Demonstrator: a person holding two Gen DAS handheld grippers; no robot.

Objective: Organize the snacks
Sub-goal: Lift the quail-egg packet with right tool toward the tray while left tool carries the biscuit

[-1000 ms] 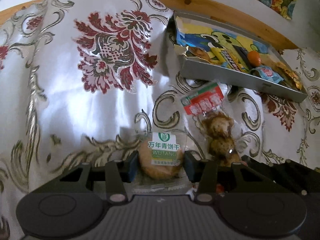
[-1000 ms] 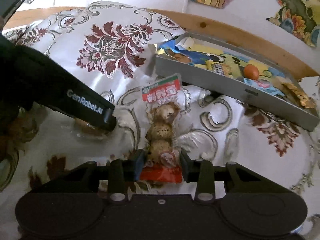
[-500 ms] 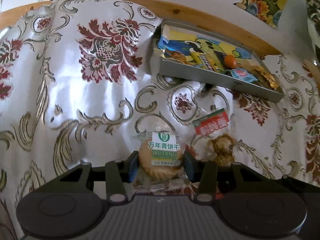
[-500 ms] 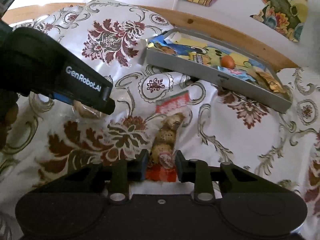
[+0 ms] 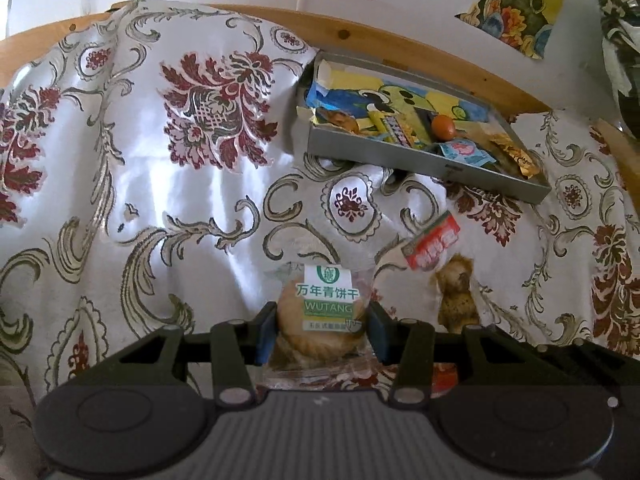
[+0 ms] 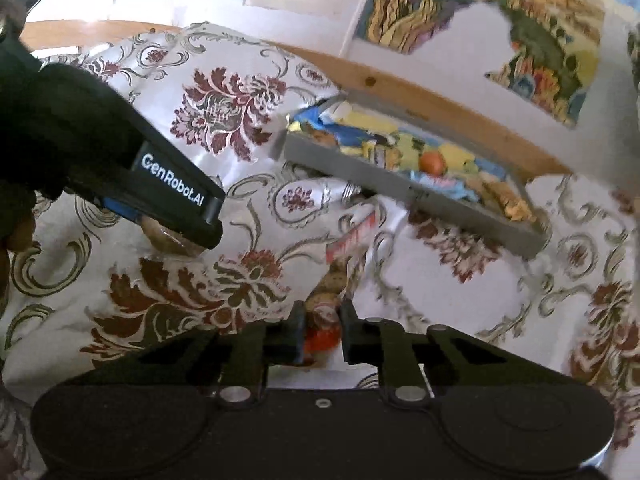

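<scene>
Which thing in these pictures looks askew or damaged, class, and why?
The grey tray sits askew: one end rests on a bunched fold of the floral tablecloth, so it tilts. Behind it, the wall pictures look torn, with ragged edges.

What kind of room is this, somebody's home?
Probably a home, though I can't be sure. A floral brocade cloth covers a wood-edged table, torn colourful pictures hang on the white wall, and a grey tray holds assorted snack packets.
</scene>
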